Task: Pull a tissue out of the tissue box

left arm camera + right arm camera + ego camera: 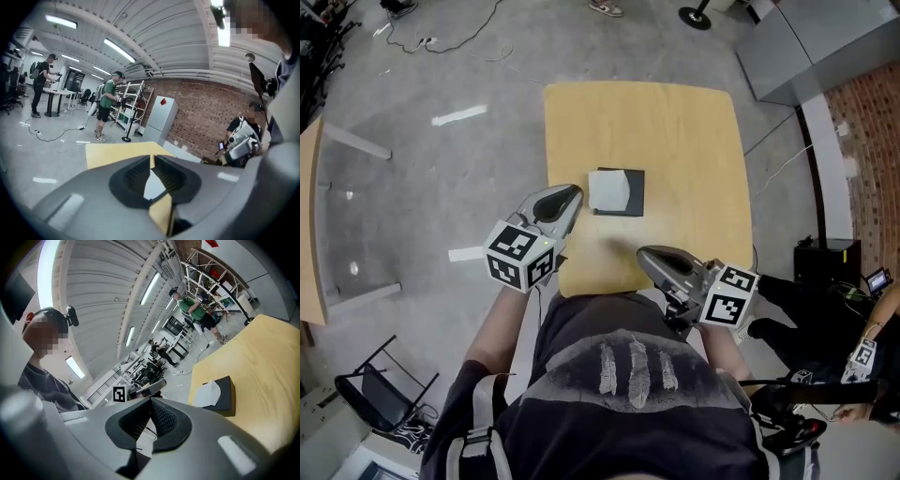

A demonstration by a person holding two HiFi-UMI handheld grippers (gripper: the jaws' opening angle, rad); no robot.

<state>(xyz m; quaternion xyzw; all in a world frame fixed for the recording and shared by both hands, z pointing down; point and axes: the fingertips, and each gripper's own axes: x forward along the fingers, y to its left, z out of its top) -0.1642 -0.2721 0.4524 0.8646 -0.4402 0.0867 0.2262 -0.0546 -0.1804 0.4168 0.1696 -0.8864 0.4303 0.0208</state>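
**Unbraced box may ride up with the tissue**

The left hand-held gripper (567,199), clenched and empty, hovers at the tissue box's (630,197) 9 o'clock, mid-counter (675,131). The tissue (607,189) stands proud. The right hand-held gripper (649,255), clenched on nothing, sits at 5 o'clock, so the box looks unbraced.

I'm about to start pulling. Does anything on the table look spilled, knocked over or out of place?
Nothing stands out. The black rectangular tissue box lies flat on the square yellow wooden table, with a white tissue standing up from its top and nothing spilled around it.
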